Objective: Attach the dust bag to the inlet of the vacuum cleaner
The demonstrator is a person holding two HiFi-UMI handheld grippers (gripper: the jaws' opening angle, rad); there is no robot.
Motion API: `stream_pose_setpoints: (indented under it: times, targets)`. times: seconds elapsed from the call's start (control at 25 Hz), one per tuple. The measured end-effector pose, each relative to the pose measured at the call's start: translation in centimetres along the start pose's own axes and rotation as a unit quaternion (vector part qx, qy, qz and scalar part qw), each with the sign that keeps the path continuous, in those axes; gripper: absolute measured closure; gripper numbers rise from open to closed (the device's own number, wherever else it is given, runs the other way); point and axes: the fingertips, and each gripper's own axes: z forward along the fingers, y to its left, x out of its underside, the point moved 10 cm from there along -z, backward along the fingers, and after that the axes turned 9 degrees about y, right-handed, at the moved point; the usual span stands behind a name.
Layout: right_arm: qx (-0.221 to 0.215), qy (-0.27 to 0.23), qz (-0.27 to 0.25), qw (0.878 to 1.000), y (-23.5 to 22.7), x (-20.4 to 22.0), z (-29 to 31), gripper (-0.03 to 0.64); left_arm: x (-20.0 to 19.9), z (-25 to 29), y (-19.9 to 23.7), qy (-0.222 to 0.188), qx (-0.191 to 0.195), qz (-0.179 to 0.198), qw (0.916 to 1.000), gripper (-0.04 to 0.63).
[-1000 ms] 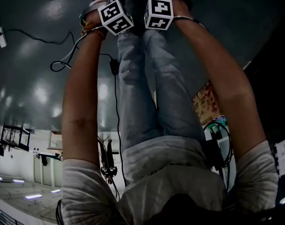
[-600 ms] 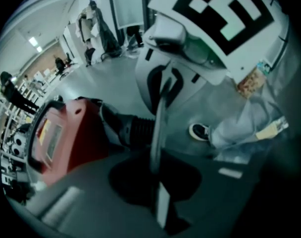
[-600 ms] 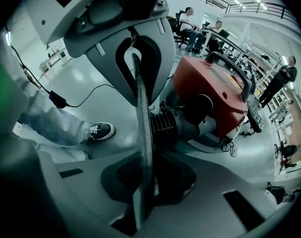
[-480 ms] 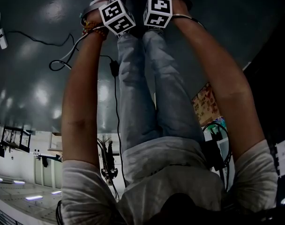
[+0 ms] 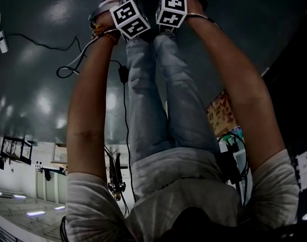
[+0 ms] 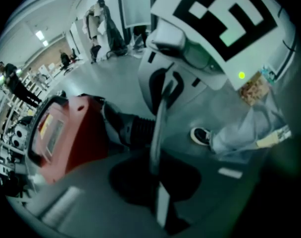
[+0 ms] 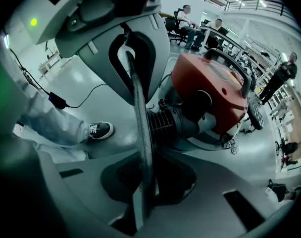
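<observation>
While the left hand-held gripper (image 6: 158, 192) and right hand-held gripper (image 7: 143, 182) are pinching opposite edges of the thin dust bag (image 7: 138, 113), close before the red vacuum cleaner (image 7: 215, 93), it is probably handling light and floppy; its stiffer collar is likely offering the surest hold.

I see both forearms (image 5: 88, 100) reaching to 12 o'clock; left gripper (image 5: 129, 18) & right gripper (image 5: 171, 10) cubes just apart, jeans (image 5: 153, 95) btwn arms, cable (image 5: 67, 70) at 10 o'clock.

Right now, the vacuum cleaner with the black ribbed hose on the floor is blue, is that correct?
Not quite: the vacuum cleaner with the black ribbed hose on the floor is red, not blue; the right gripper view shows it.
</observation>
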Motion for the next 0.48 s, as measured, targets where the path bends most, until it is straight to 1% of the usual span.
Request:
stream_pose_setpoints:
  times: [0.04,0.12,0.32,0.4,0.48]
  targets:
    - [-0.001,0.003,0.003,1.0,-0.1,0.0,0.0,0.58,-0.1,0.1,0.2,-0.001,0.0,0.003,1.0,0.578]
    - [0.006,0.006,0.001,1.0,-0.2,-0.2,-0.2,0.58,0.2,0.6,0.5,-0.004,0.005,-0.005,1.0,0.577]
    - [0.027,-0.004,-0.036,0.999,-0.1,-1.2,-1.3,0.58,1.1,2.1,1.2,0.006,0.026,-0.049,0.9985,0.578]
    - [0.02,-0.004,-0.03,0.999,-0.3,-1.0,-1.1,0.58,0.9,1.8,1.1,0.01,0.024,-0.048,0.9985,0.578]
    - [0.012,-0.002,-0.018,1.0,-0.6,-0.7,-0.6,0.58,0.4,1.1,1.0,0.008,0.013,-0.033,0.9994,0.58]
